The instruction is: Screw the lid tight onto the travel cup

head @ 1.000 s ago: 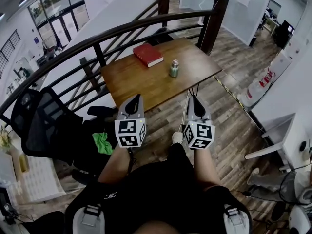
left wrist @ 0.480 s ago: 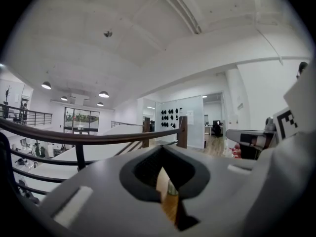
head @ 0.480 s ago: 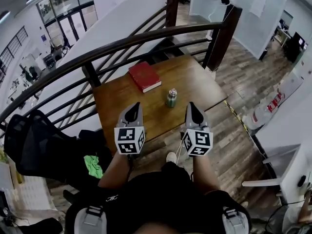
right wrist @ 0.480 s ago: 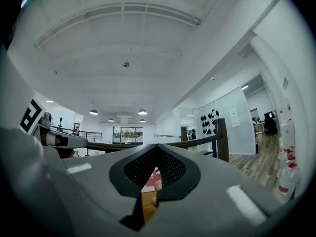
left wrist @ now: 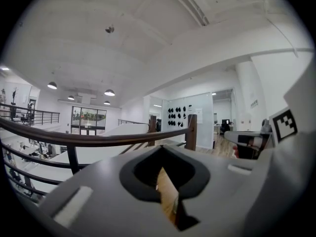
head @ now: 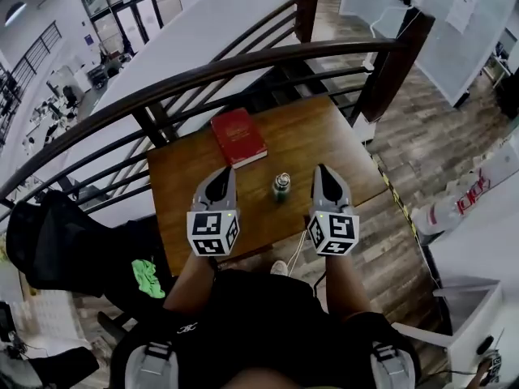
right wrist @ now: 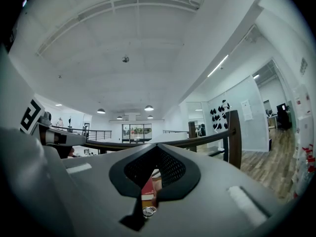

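Note:
A small green metal travel cup [head: 280,186] with a silvery lid stands upright on the wooden table [head: 182,185], near its front edge. In the head view my left gripper [head: 224,174] hangs over the table to the cup's left, jaws shut and empty. My right gripper [head: 322,171] is to the cup's right, also shut with nothing in it. Neither touches the cup. Through the slit of the right gripper's jaws I glimpse the cup's lid [right wrist: 147,211] below. The left gripper view shows only a strip of table wood [left wrist: 167,194] between its closed jaws.
A red book [head: 238,136] lies at the table's far side. A dark curved railing [head: 203,75] runs right behind the table, with a wooden post [head: 395,63] at the right. A black office chair [head: 57,241] and a green cloth [head: 146,275] are at the left.
The person has stepped up to the table. The cup, earlier well ahead of both grippers, now stands between them. Both grippers stay shut.

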`<state>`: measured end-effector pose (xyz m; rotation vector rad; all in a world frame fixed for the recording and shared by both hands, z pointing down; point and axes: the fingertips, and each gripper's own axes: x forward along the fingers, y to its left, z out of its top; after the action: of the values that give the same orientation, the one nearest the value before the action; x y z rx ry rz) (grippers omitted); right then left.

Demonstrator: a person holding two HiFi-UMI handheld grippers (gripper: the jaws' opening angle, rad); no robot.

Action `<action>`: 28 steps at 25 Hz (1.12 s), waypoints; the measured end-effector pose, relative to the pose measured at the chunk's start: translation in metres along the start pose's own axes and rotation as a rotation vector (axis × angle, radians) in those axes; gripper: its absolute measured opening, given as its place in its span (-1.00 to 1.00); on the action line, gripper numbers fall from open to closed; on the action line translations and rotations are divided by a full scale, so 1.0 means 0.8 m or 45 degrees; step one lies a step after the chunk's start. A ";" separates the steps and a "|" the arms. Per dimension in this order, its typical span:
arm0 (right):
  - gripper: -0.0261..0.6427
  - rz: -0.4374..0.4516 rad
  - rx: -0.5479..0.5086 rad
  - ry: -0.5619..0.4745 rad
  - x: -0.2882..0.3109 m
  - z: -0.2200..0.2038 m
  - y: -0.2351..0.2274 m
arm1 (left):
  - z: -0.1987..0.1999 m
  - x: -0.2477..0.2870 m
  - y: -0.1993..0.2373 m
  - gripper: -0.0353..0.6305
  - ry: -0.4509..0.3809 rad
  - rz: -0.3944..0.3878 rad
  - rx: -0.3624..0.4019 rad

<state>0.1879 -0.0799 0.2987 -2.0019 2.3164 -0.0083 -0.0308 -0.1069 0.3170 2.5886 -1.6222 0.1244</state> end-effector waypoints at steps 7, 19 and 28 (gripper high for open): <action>-0.93 0.034 0.011 -0.002 0.032 -0.008 -0.011 | -0.018 0.037 0.004 -0.74 0.050 -0.075 0.060; -0.57 0.280 0.049 0.028 0.063 -0.049 -0.008 | -0.141 0.077 -0.037 -0.33 0.285 -0.408 0.060; -0.52 0.519 0.023 0.277 0.069 -0.133 0.024 | -0.241 0.101 -0.069 -0.04 0.436 -0.572 0.243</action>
<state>0.1539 -0.1369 0.4006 -1.5515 2.8048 -0.2311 0.0494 -0.1333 0.5161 2.7954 -0.9348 0.6729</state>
